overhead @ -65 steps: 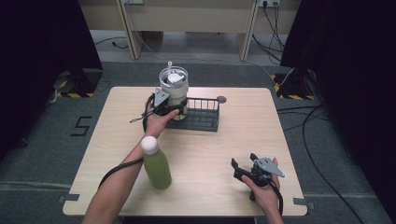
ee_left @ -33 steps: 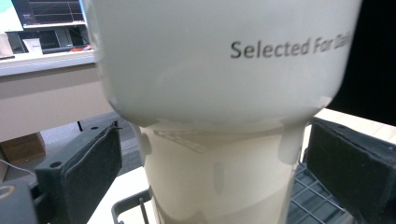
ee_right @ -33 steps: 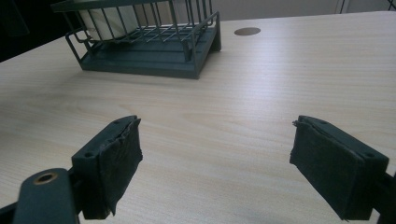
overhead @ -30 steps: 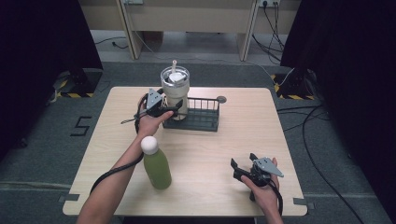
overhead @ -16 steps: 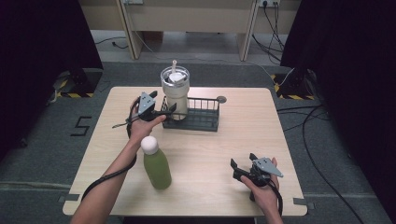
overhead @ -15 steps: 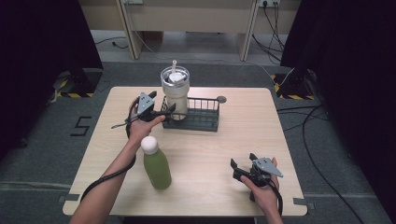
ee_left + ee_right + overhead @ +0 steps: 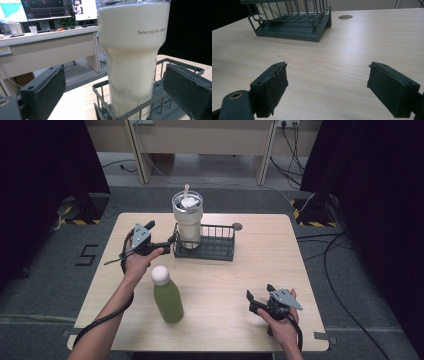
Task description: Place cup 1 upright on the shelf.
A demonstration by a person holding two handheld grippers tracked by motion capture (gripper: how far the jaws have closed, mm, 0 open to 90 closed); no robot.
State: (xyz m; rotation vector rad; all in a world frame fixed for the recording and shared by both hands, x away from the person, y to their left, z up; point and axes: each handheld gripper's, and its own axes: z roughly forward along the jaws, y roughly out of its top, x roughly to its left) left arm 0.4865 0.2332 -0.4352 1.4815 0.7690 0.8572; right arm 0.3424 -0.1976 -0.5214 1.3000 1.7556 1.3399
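A tall cream tumbler (image 7: 188, 222) with a clear lid and straw stands upright in the left end of a dark wire rack (image 7: 212, 247) at the table's far middle. My left gripper (image 7: 161, 235) hovers just left of the rack, pointing at the tumbler, open and apart from it. In the left gripper view the tumbler (image 7: 132, 62) rises from the rack (image 7: 100, 92) ahead, between the wide pads (image 7: 47, 92). My right gripper (image 7: 259, 292) rests near the front right edge, open, with bare table between its pads (image 7: 274, 87). It faces the rack (image 7: 294, 25).
A green bottle (image 7: 167, 295) with a round white cap stands at the front left, close to my left forearm. A round cable hole (image 7: 237, 226) sits behind the rack's right end. The rack's right half holds nothing. Desks and monitors (image 7: 47, 10) lie beyond the table.
My left gripper has drawn back to the left, away from the tumbler, which stays upright in the rack. The right gripper has not moved.
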